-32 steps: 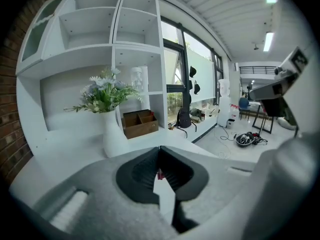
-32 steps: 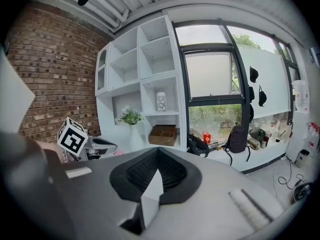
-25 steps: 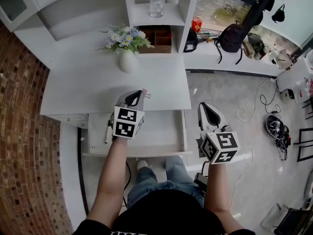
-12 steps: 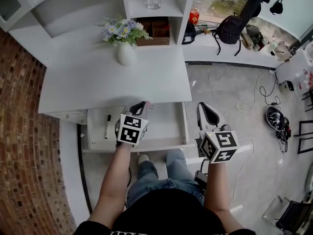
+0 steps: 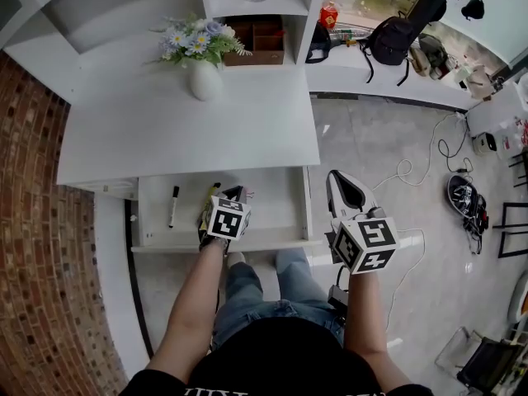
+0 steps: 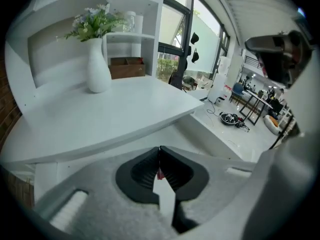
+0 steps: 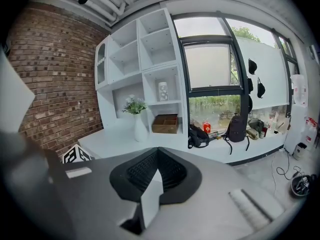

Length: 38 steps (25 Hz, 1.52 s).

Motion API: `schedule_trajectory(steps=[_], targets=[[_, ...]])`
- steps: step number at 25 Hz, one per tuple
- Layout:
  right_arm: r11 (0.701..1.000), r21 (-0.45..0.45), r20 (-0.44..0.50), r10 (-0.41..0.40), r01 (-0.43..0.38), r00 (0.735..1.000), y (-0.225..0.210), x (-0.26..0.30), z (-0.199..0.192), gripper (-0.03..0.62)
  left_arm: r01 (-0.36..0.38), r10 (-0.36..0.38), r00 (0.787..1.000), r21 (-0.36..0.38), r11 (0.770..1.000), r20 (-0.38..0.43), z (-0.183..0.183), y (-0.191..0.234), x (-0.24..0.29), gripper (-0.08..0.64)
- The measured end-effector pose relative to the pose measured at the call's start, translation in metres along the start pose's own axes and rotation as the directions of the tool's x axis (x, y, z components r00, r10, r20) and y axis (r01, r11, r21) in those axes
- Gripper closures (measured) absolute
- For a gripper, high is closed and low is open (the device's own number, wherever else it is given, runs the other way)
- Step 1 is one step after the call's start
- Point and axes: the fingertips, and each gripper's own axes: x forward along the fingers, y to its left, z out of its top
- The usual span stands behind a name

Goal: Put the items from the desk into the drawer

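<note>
During the placing step, the small red item (image 6: 160,174) is pinched between the shut fingers of the left gripper (image 5: 238,191) over the open drawer (image 5: 272,209) (right gripper (image 5: 337,184) shut, empty), so release there is judged due next.

Matt, smooth white desk (image 5: 181,130); rough red brick wall (image 5: 41,262) at left; glossy white vase (image 5: 202,82); polished grey floor (image 5: 396,147) at right.

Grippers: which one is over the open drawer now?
The left gripper: it hangs over the drawer, shut on a small red thing. The right gripper, shut and empty, is beside the drawer, above the floor.
</note>
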Motion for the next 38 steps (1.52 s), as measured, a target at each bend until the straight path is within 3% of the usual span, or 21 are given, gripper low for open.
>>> schedule_trajectory(steps=[6, 16, 24, 27, 28, 31, 34, 38], targets=[[1.000, -0.014, -0.036, 0.018, -0.019, 0.999, -0.014, 0.009, -0.008, 0.583, -0.112, 0.107, 0.990, -0.041, 0.993, -0.095, -0.022, 0.011, 0.029, 0.557], [0.998, -0.034, -0.093, 0.047, -0.050, 0.995, -0.042, 0.021, -0.019, 0.583, -0.287, 0.268, 0.940, -0.065, 0.956, -0.210, -0.046, 0.016, 0.066, 0.556], [0.995, -0.047, -0.124, 0.077, -0.084, 0.989, -0.051, 0.025, -0.028, 0.583, -0.187, 0.159, 0.955, -0.090, 0.978, -0.252, -0.048, -0.021, 0.089, 0.522], [0.995, -0.052, -0.126, 0.082, -0.089, 0.989, -0.054, 0.025, -0.029, 0.583, -0.148, 0.113, 0.966, -0.142, 0.979, -0.232, -0.041, -0.031, 0.090, 0.510], [0.995, -0.053, -0.125, 0.083, -0.090, 0.989, -0.055, 0.025, -0.029, 0.583, -0.132, 0.094, 0.969, -0.159, 0.978, -0.227, -0.040, -0.034, 0.091, 0.481], [0.995, -0.047, -0.121, 0.086, -0.092, 0.989, -0.054, 0.024, -0.027, 0.583, -0.089, 0.041, 0.970, -0.192, 0.977, -0.239, -0.040, -0.039, 0.090, 0.299], [0.994, -0.048, -0.104, 0.091, -0.096, 0.990, -0.047, 0.023, -0.021, 0.583, -0.053, 0.008, 0.984, -0.250, 0.967, -0.177, -0.031, -0.039, 0.084, 0.248], [0.995, -0.041, -0.090, 0.089, -0.093, 0.992, -0.034, 0.020, -0.018, 0.583, -0.028, 0.000, 0.994, -0.262, 0.965, -0.106, -0.019, -0.028, 0.063, 0.193]])
